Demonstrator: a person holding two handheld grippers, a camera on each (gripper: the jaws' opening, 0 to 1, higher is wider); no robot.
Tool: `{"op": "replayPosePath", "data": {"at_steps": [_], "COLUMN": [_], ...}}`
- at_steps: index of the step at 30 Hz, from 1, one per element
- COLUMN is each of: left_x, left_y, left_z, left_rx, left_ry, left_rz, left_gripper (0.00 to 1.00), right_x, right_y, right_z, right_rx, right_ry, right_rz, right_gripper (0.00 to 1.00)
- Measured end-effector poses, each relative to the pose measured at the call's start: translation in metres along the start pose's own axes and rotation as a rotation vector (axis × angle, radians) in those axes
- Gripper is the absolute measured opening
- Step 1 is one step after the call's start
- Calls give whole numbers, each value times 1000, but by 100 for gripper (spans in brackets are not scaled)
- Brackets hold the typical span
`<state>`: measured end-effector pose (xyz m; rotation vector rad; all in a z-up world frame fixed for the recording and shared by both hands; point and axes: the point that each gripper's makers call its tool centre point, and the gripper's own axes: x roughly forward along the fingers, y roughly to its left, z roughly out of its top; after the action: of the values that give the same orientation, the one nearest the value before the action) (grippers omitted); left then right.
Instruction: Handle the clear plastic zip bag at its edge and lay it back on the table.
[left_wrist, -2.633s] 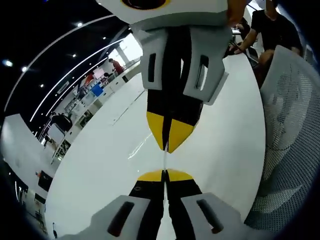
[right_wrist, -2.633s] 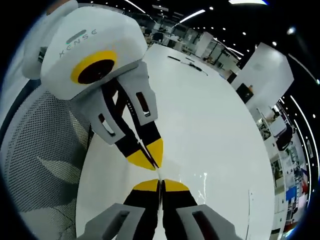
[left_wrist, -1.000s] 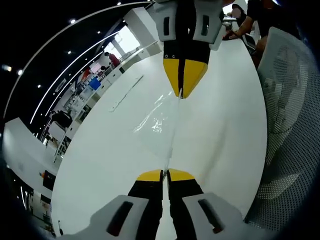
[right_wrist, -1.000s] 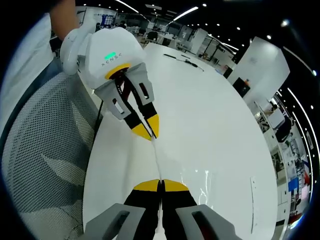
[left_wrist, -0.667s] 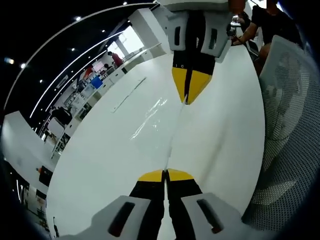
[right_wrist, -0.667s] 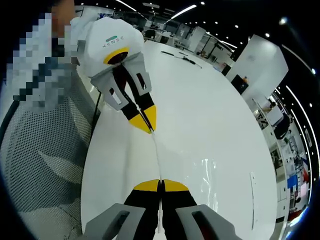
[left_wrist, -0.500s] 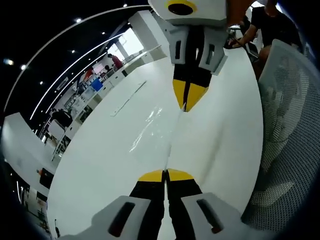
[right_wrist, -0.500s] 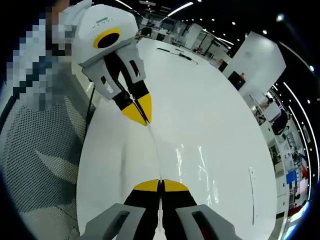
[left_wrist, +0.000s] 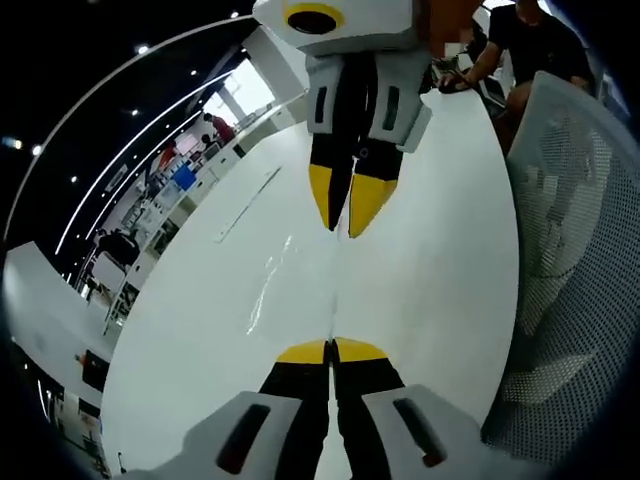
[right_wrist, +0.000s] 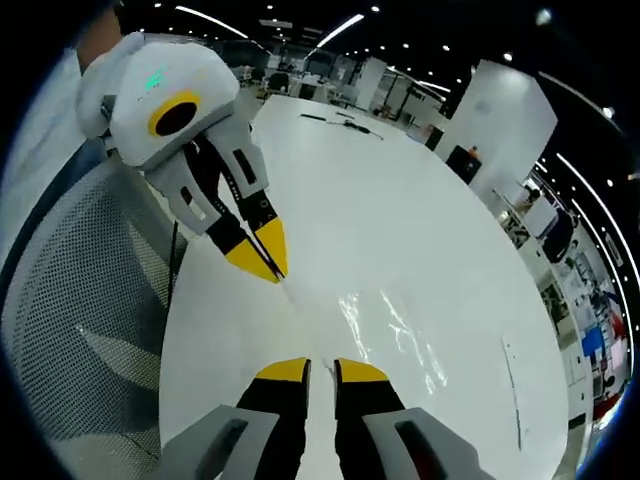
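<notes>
The clear plastic zip bag lies over the white table, seen mostly as glints. My left gripper is shut on the bag's near edge. Opposite it, my right gripper points down at the bag's far edge, its yellow tips slightly parted. In the right gripper view, my right gripper stands open with a narrow gap and nothing held in it. The bag glints on the table just ahead. The left gripper pinches the bag's edge at its far corner.
A white mesh chair stands along the table's edge, also visible as the mesh chair. A seated person is at the table's far end. Thin dark items lie far down the table.
My right gripper's jaws have parted and let go of the bag's edge. The bag has sunk flatter onto the table. My left gripper stays shut on it.
</notes>
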<state>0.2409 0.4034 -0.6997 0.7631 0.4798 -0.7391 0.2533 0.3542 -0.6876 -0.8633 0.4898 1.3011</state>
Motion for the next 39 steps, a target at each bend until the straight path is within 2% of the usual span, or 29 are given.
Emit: {"op": "replayPosePath", "data": {"at_steps": [3,6,10,13,14,26,39], "left_x": [0,-1,-2,-3,-3,-5,-2], "left_y": [-3,-6,-9,-11,-12,-16,-17], "left_z": [3,5,7,6,6,8,8], "left_rx": [29,46,64,76,78,81,78], "left_ry": [-5,-9,-9,-7,-6,-9,-12], "left_rz": [-18,-30,-42,-49,-50,-63,-72], "left_gripper": [0,0,0,0,0,0,0], "right_x": [4,7,10,13,12,17,23], "right_y": [12,21,29,31,30,37,36], "right_z": [10,15,23,28,29,29,20], "right_rx": [-36,-95,-122,-151,-156,-170,-241], "right_ry": [-11,7,5,-1,-1,16,48], "right_rz": [38,55,67,73,69,103,108], "right_gripper": [7,8,9,1,2,2,0]}}
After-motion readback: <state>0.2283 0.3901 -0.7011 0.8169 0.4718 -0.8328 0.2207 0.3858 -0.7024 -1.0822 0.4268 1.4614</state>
